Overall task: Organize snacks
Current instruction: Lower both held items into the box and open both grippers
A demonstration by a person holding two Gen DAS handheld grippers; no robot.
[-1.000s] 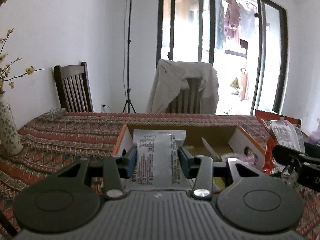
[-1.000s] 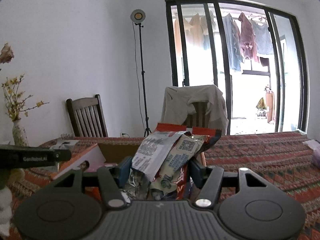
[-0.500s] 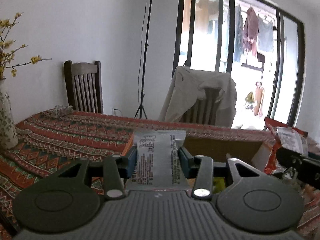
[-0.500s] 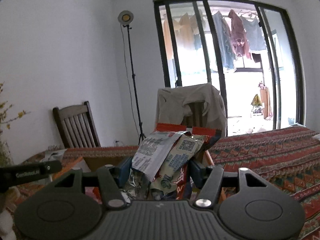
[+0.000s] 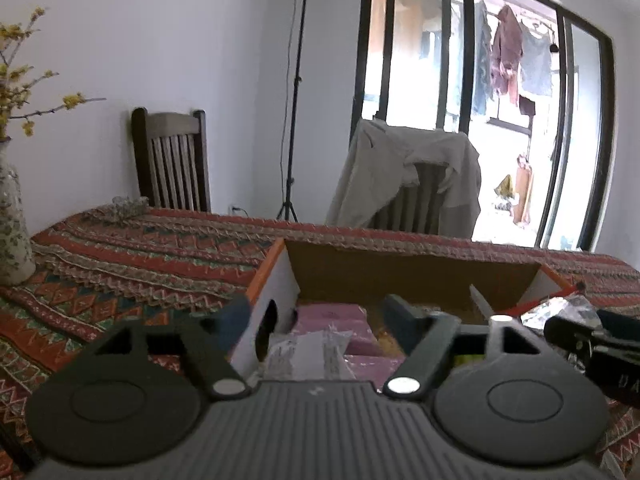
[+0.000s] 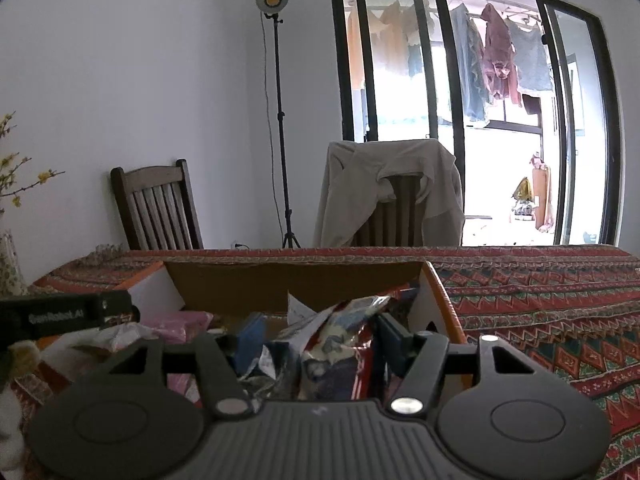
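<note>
- The left tool (image 5: 316, 312) stands with its jaws spread wide, having just been opening; the white snack packet (image 5: 308, 354) lies loose below and between them, touched by neither pad, inside the cardboard box (image 5: 276, 280).
- Its left finger sits outside the box's left wall and its right finger inside, so the white wall with its orange rim runs up between them (little room to swing leftward there).
- Under the white packet lie pink packets (image 5: 332, 316) on the box floor; the far brown wall stands clear behind them.
- The right tool (image 6: 316, 336) has also just been opening; the red and silver snack bags (image 6: 340, 344) lie crumpled between its fingers at the right end of the box. The left pad stands apart from them; whether the right pad touches I cannot tell.
- The box's right wall (image 6: 436, 300) rises just beside the right finger, orange rim on top.
- From the right camera the left tool's dark body shows at the left edge, over the box's left end.
- The desk (image 6: 540, 304) wears a red patterned cloth, with open cloth to the right of the box and on the far left.
- A flowered vase (image 5: 12, 240) stands at the desk's left edge.
- Behind: a wooden chair (image 5: 172, 164), a light stand (image 5: 294, 92), a chair draped with a pale jacket (image 5: 404, 176), and glass doors with laundry beyond.
</note>
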